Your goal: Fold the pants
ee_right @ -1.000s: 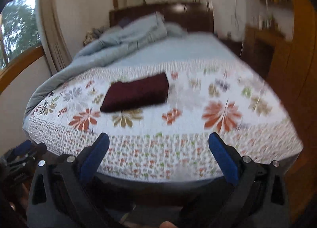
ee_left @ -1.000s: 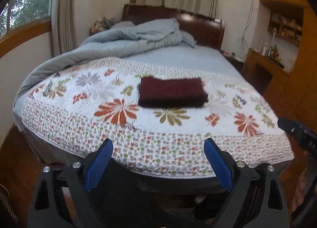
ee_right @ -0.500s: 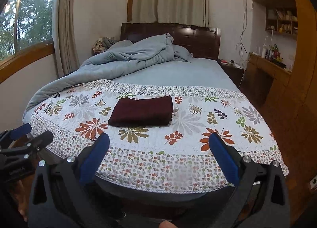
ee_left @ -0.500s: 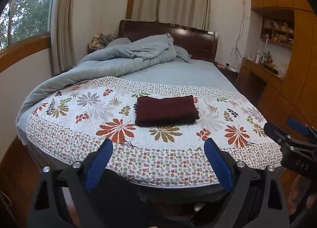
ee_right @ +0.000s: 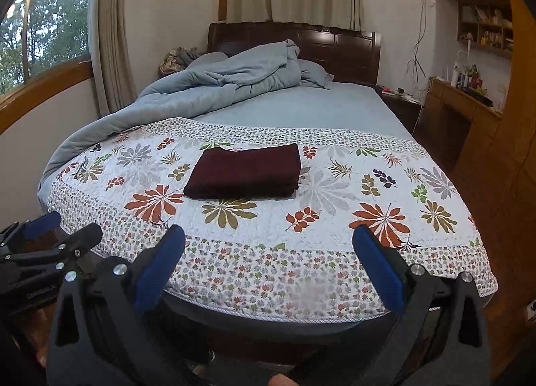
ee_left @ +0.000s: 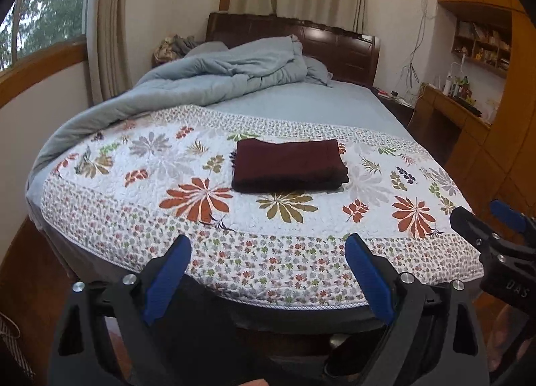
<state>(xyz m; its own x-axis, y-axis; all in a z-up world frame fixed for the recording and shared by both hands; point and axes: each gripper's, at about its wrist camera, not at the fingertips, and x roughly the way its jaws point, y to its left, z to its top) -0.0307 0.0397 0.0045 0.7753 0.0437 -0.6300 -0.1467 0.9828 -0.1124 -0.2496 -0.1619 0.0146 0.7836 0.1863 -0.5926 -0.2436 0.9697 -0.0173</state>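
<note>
The dark maroon pants (ee_left: 289, 165) lie folded in a neat rectangle on the floral quilt (ee_left: 201, 228), near the middle of the bed; they also show in the right wrist view (ee_right: 246, 172). My left gripper (ee_left: 268, 253) is open and empty, held back past the foot of the bed, well short of the pants. My right gripper (ee_right: 268, 245) is open and empty too, at the same distance. Each gripper shows at the edge of the other's view: the right one (ee_left: 499, 245) and the left one (ee_right: 50, 245).
A rumpled grey-blue duvet (ee_left: 214, 81) is piled at the head and left side of the bed. A dark wooden headboard (ee_left: 335, 47) stands behind. A wooden desk and shelves (ee_left: 465, 108) line the right wall. A window (ee_right: 37, 37) is on the left.
Both grippers have pulled back from the bed and steadied; the bed and pants look smaller and farther than a second ago. The pants have not moved.
</note>
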